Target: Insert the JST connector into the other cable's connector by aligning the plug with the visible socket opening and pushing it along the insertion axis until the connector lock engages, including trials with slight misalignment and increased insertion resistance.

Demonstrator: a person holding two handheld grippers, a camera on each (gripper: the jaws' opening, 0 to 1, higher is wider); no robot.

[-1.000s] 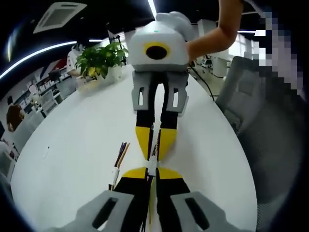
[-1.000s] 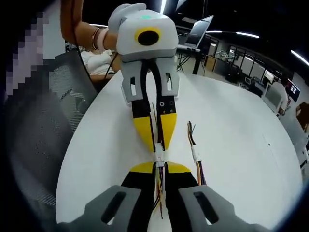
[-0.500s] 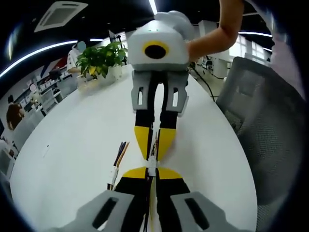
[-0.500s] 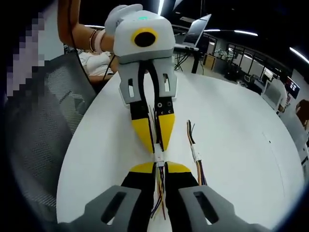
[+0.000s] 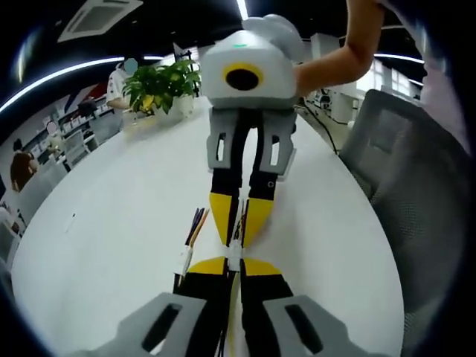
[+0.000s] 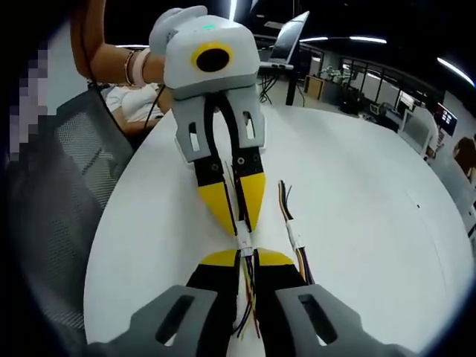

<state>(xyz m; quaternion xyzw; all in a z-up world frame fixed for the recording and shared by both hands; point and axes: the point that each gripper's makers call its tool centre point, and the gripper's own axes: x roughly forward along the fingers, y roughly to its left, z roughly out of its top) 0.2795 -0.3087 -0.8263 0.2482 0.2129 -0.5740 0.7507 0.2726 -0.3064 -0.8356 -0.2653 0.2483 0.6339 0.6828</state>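
In the left gripper view my left gripper (image 5: 233,265) is shut on a small white JST connector (image 5: 234,256) held between its yellow tips. The right gripper (image 5: 239,223) comes in nose to nose from above, shut on the mating connector, whose coloured wires run back between its jaws. The two white connector bodies meet tip to tip. From the right gripper view, my right gripper (image 6: 247,258) pinches the white connector (image 6: 245,244), coloured wires trailing down between its jaws. The left gripper (image 6: 236,212) faces it from above.
A spare cable with a white connector (image 6: 292,236) and coloured wires lies on the white table (image 6: 357,208), beside the grippers; the spare cable (image 5: 187,253) also lies there in the left gripper view. A potted plant (image 5: 160,85) stands at the far edge. Grey mesh chair (image 5: 405,171) flanks the table. A person's forearm (image 5: 335,59) holds the right gripper.
Both views have tilted slightly; the grippers stay nose to nose with the connectors joined between them. The spare cable keeps its place on the table.
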